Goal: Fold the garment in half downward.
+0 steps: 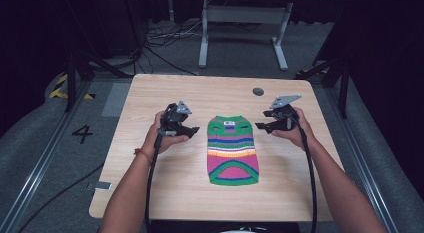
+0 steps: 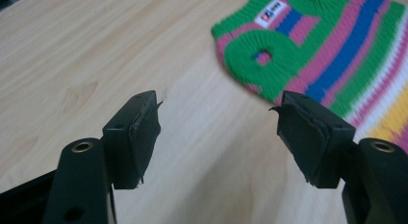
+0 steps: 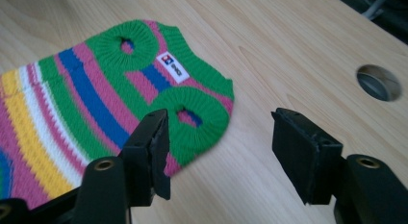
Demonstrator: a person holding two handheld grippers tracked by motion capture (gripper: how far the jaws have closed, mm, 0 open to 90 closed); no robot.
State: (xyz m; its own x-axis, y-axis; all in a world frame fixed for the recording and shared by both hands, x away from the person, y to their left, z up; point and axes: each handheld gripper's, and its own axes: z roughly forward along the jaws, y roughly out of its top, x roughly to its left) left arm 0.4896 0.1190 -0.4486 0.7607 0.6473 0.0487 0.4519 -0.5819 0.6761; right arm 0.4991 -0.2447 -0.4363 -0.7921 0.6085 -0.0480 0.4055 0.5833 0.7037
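Observation:
A small striped knitted sweater (image 1: 232,150) in green, pink, blue, white and yellow lies flat in the middle of the wooden table (image 1: 150,193), its neck end pointing away from me. My left gripper (image 1: 194,129) hovers just left of its upper part, jaws apart with bare wood between them (image 2: 219,132); the sweater (image 2: 332,51) with its white label lies ahead to the right. My right gripper (image 1: 261,126) hovers just right of the neck end, jaws apart and empty (image 3: 219,152); the sweater (image 3: 96,104) lies ahead to the left with its two round armholes.
A round cable hole (image 1: 258,91) sits in the table near its far edge, also seen as the hole (image 3: 378,82). Behind the table a grey metal stand (image 1: 245,23) and loose cables rest on the floor. Cables trail from both grippers toward me.

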